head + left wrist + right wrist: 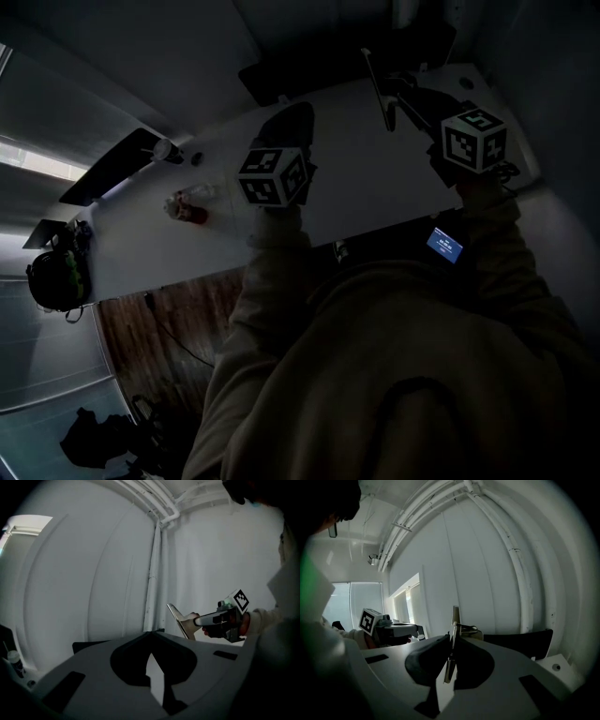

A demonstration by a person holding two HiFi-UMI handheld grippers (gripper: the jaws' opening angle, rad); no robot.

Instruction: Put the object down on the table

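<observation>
Right gripper (451, 639) is clamped on the flat metal tool (454, 616), which stands edge-on at frame centre, long axis upright. Left gripper (150, 634) fingertips are together, holding nothing.

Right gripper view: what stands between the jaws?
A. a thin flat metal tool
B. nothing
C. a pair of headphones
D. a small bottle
A: the right gripper is closed on a thin flat metal tool, seen edge-on and rising above the jaw tips.
</observation>
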